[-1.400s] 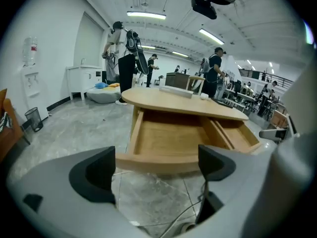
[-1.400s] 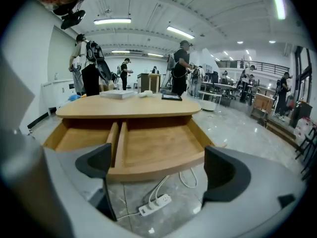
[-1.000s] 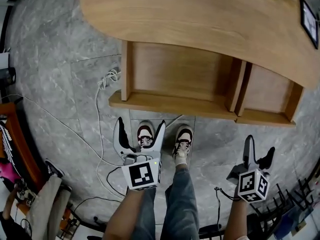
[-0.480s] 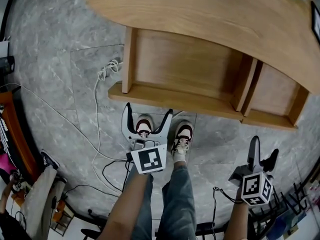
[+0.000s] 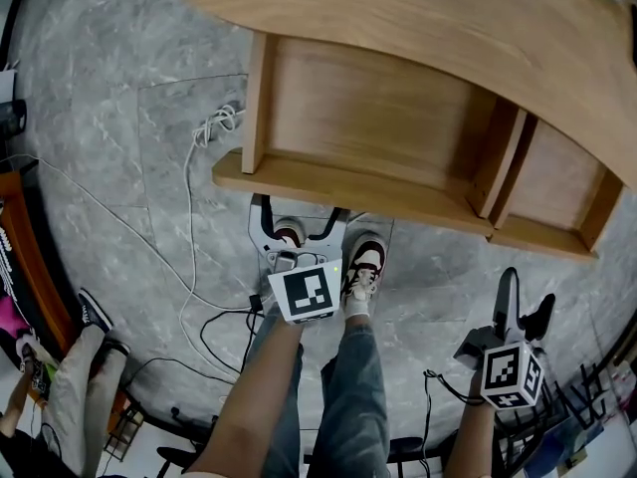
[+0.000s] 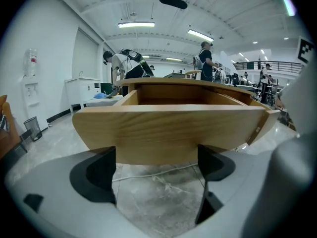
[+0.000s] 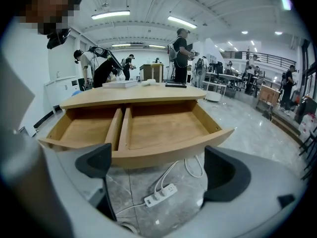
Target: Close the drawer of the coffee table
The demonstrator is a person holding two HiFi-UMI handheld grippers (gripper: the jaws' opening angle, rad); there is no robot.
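Standing open, the drawer juts from under the counter toward 6 o'clock. My left claw, jaws apart and holding nothing, sits right at its front board. My right claw hangs open and empty at 5 o'clock, well apart.

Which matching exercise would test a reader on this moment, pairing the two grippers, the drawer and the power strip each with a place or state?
Things:
1. left gripper
2. right gripper
3. drawer
4. power strip

Places or states:
A. white, lying on the floor
B. pulled out, empty
C. open, up at the drawer's front
D. open, held back, nothing between its jaws

Pairs: 1-C, 2-D, 3-B, 4-A.
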